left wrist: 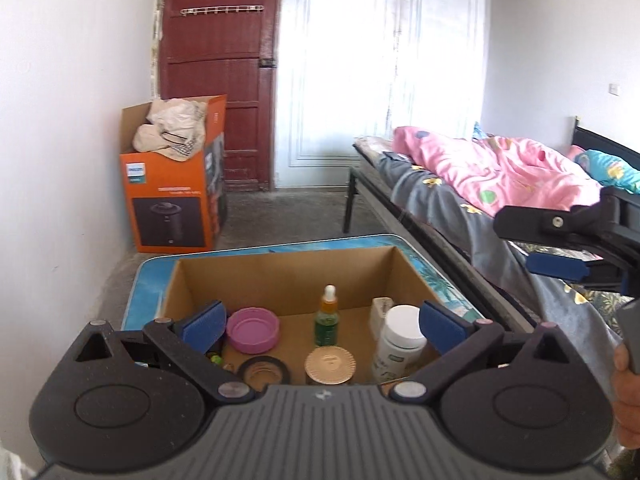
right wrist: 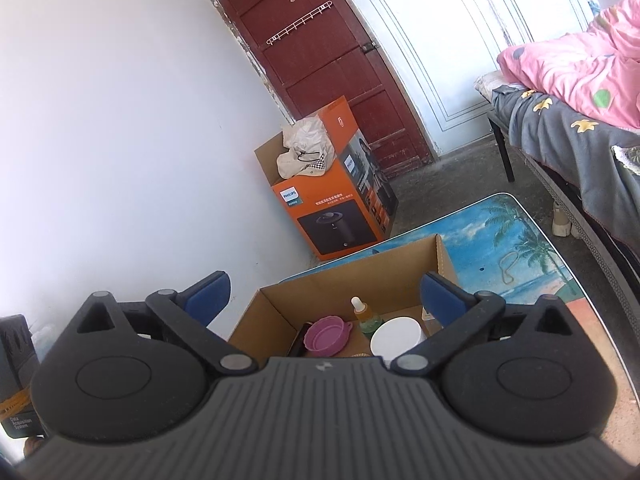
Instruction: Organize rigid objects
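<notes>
An open cardboard box [left wrist: 280,276] [right wrist: 320,284] stands on a beach-print table [left wrist: 148,280] [right wrist: 520,240]. Inside it are a pink bowl [left wrist: 252,330] [right wrist: 326,336], a green dropper bottle [left wrist: 329,312] [right wrist: 366,316], a white-capped bottle [left wrist: 400,340] [right wrist: 396,340], a gold-lidded jar [left wrist: 330,366], a black ring-shaped case [left wrist: 264,372] and a small white box [left wrist: 380,312]. My left gripper [left wrist: 322,320] hangs above the box's near side, open and empty. My right gripper [right wrist: 326,294] is also open and empty above the box. In the left wrist view the right gripper [left wrist: 544,246] reaches in from the right.
An orange appliance carton [left wrist: 172,200] [right wrist: 336,208] stuffed with cloth stands against the left wall. Behind it is a dark red door [left wrist: 216,60]. A bed with a pink quilt [left wrist: 480,168] [right wrist: 580,100] runs along the right. A person's hand [left wrist: 624,392] shows at the right edge.
</notes>
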Motion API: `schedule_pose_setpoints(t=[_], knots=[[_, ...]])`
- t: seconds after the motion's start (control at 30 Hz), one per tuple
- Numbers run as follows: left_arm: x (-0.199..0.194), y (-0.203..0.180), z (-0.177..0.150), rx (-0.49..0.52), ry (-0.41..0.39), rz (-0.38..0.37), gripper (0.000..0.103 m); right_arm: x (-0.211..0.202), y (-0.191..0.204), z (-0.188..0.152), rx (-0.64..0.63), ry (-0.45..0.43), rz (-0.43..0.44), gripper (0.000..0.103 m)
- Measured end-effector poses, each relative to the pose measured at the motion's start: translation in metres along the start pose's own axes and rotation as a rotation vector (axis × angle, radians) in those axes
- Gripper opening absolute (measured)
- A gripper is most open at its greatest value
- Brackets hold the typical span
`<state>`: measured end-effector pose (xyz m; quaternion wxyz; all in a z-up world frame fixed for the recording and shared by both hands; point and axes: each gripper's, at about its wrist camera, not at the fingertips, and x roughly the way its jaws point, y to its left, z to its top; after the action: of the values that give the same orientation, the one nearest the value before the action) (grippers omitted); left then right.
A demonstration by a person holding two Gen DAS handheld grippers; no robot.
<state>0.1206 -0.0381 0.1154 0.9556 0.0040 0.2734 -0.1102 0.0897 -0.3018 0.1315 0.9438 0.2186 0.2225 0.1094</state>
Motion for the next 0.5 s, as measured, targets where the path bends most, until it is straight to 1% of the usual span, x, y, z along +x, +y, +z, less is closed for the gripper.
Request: schedule_pose_setpoints(t=[0.1, 0.2, 0.27, 0.37, 0.43, 0.5], knots=[[-0.004, 0.014, -0.001, -0.033, 0.029, 0.051, 0.103, -0.001, 0.02, -0.007, -0.07, 0.014, -0.08, 0.102], [-0.005, 0.026, -0.008, -0.058, 0.052, 0.133, 0.103, 0.001, 0.038, -0.017, -0.135, 0.021, -0.17, 0.102], [-0.003, 0.033, -0.013, -0.077, 0.069, 0.162, 0.103, 0.004, 0.048, -0.023, -0.174, 0.026, -0.232, 0.102], [-0.001, 0.043, -0.022, -0.104, 0.096, 0.157, 0.103, 0.012, 0.065, -0.035, -0.25, 0.037, -0.318, 0.102], [0.003, 0.047, -0.026, -0.106, 0.12, 0.151, 0.103, 0.018, 0.074, -0.045, -0.291, 0.051, -0.35, 0.102], [0.006, 0.05, -0.033, -0.106, 0.14, 0.159, 0.103, 0.026, 0.08, -0.054, -0.322, 0.074, -0.363, 0.102]])
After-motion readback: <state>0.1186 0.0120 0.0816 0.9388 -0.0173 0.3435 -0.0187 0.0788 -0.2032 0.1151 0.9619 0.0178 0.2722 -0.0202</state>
